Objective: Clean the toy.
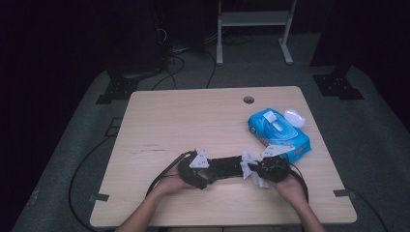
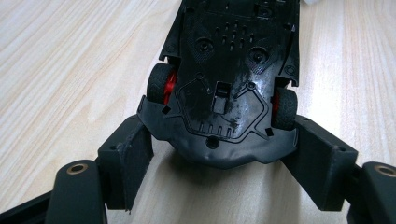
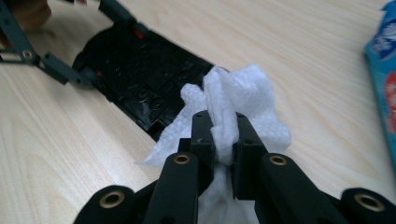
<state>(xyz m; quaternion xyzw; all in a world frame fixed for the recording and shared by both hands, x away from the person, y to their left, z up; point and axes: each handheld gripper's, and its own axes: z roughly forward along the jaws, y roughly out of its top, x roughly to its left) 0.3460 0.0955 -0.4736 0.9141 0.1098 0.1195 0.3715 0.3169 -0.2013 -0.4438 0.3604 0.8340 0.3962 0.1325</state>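
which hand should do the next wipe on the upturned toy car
Right. The right gripper is shut on the crumpled white wet wipe, which rests at one end of the black toy car lying underside up. The left gripper brackets the car's other end, better placed to steady it.

Right gripper point(image 3: 223, 140) jaws pinch white wipe point(image 3: 233, 107), touching upturned black toy car point(image 3: 140, 79) underside.

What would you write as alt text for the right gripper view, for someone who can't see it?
Two black jaws of the right gripper pinch a crumpled white wet wipe against the end of an upturned black toy car on a light wooden table. The left gripper holds the car's far end, and a blue wipe pack shows at the right edge.
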